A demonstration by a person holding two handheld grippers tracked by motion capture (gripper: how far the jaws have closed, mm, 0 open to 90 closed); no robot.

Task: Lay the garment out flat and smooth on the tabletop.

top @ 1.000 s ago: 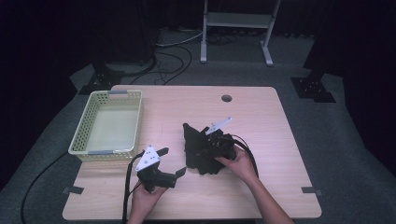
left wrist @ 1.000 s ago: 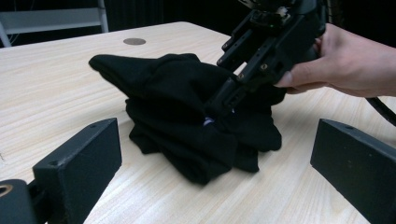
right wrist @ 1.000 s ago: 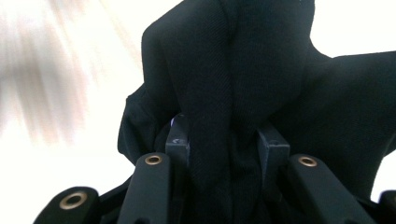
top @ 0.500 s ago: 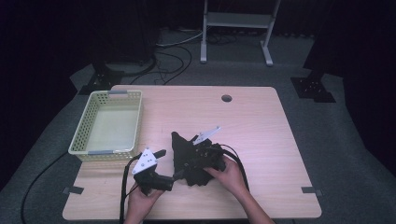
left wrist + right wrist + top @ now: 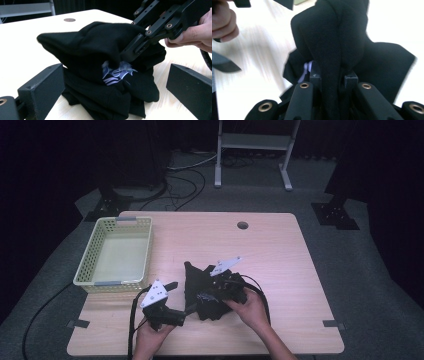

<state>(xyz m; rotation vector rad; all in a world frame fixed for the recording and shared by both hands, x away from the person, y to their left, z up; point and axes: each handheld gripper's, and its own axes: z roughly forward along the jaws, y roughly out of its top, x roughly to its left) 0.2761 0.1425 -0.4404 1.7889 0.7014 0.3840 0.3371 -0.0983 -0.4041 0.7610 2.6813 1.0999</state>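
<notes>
A crumpled black garment (image 5: 196,281) with a pale blue-white print (image 5: 117,73) lies on the wooden table (image 5: 280,255), near its front edge. My right gripper (image 5: 204,296) is shut on a raised fold of that cloth (image 5: 384,62), which runs up between its jaws (image 5: 333,77). In the left gripper view the same fold (image 5: 95,42) drapes over the right gripper's fingertips (image 5: 117,58). My left gripper (image 5: 181,298) sits just left of the garment, open, its jaws (image 5: 115,72) wide apart on either side of the pile without touching it.
A pale yellow perforated basket (image 5: 90,257) stands at the table's left side. A small round hole (image 5: 243,225) marks the far middle of the tabletop. Cables trail from both grippers off the front edge. A metal stand (image 5: 252,140) is on the floor behind.
My right gripper has carried the fold of cloth leftward and toward the front edge, folding it over the pile. My left gripper has edged right, closer to the garment.
</notes>
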